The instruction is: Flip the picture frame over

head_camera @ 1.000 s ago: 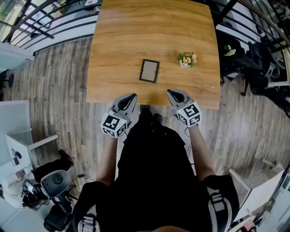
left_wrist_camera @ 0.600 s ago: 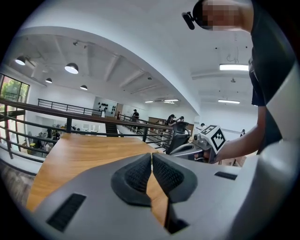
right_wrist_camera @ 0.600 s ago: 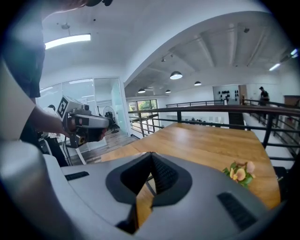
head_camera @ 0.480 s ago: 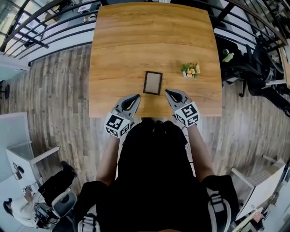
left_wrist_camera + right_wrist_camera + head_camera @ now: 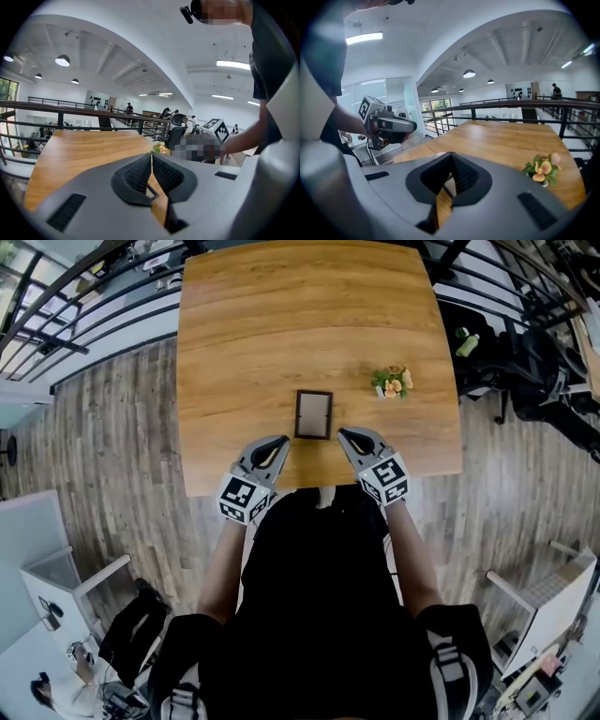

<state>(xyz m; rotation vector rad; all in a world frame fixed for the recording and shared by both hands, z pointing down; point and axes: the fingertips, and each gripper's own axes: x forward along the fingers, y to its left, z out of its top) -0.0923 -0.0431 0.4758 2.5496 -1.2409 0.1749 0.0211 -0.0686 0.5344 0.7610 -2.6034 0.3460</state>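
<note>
A small dark-rimmed picture frame [image 5: 313, 414] lies flat on the wooden table [image 5: 281, 324], near its front edge. My left gripper [image 5: 282, 441] hovers just left of and below the frame, jaws shut with nothing between them. On the other side, my right gripper [image 5: 342, 433] sits just right of the frame's near corner, also shut and empty. In the left gripper view a corner of the frame [image 5: 151, 189] shows through the slit under the shut pads [image 5: 137, 176]. A sliver of the frame [image 5: 448, 184] shows likewise in the right gripper view.
A little pot of flowers [image 5: 391, 382] stands on the table to the right of the frame, seen also in the right gripper view as flowers [image 5: 542, 169]. Railings [image 5: 84, 310] run past the table's far and left sides. Wood flooring [image 5: 122, 446] surrounds the table.
Both grippers have moved forward from off the table's front edge to either side of the frame's near end. The frame itself has not moved on the table.
</note>
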